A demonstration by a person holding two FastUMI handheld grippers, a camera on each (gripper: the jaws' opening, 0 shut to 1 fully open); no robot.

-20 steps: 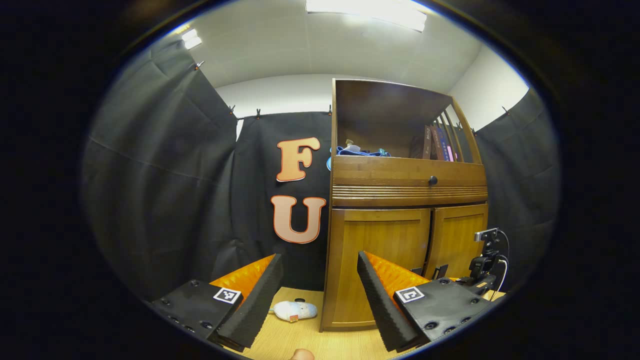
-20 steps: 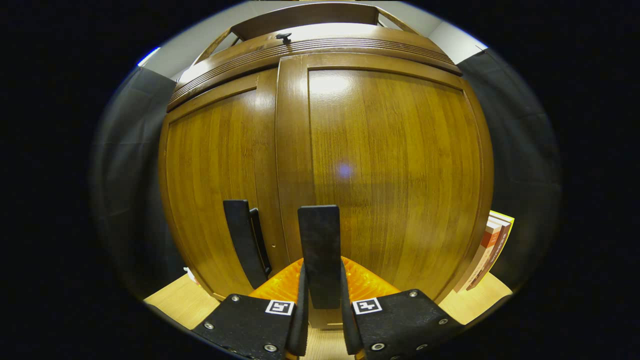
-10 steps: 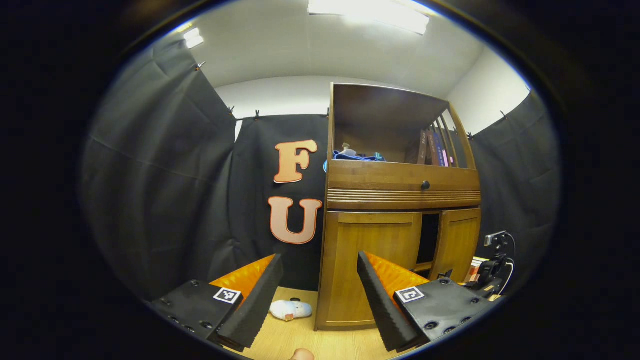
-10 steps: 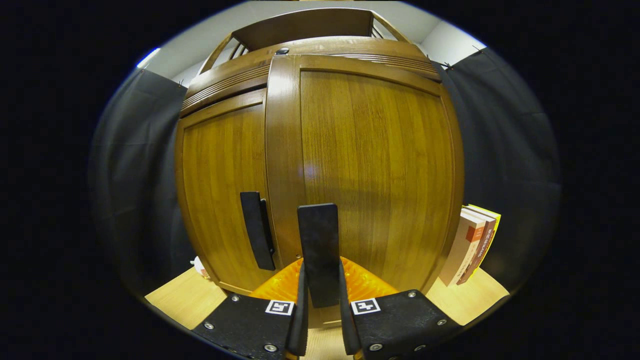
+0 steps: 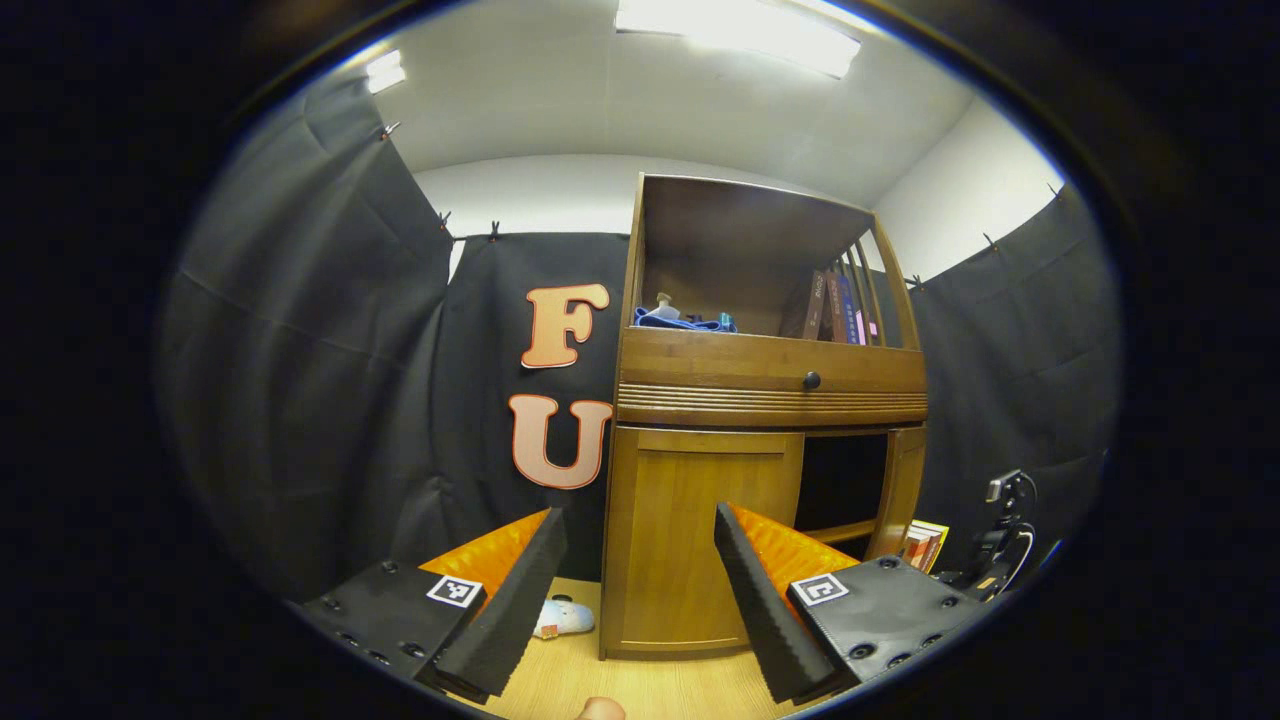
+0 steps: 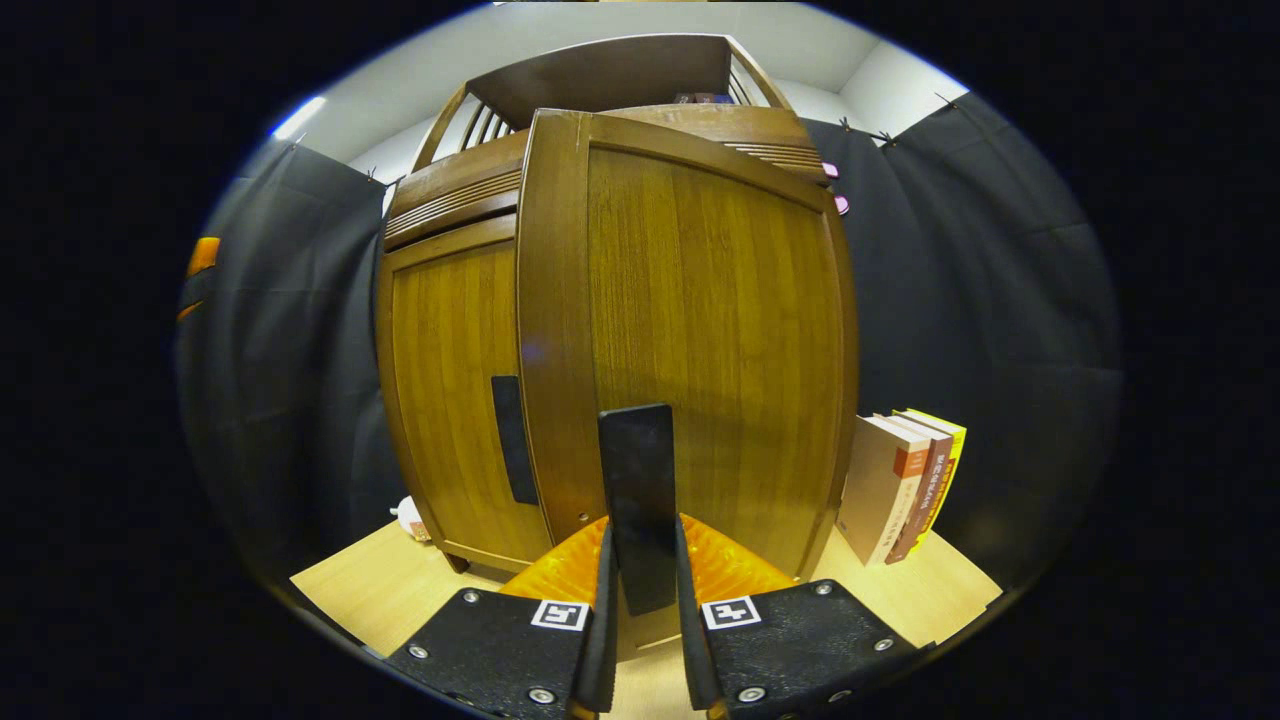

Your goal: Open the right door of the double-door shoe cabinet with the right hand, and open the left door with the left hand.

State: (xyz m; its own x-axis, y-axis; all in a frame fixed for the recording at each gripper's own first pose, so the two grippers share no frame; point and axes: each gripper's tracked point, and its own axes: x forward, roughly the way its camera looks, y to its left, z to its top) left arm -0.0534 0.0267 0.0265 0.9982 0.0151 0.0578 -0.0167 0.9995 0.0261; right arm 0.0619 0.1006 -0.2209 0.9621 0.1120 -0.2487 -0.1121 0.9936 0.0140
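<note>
Wooden shoe cabinet stands on the floor | left door flush, its handle untouched | left gripper fingers spread apart, short of it | right door swung out | right gripper clamped on right door handle | books beside cabinet

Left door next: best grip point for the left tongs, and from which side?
Take the left door by its dark vertical handle, which stands proud near the door's inner edge beside the open right door. Come straight at the front, fingers either side of the bar. The left tongs are already open.
</note>
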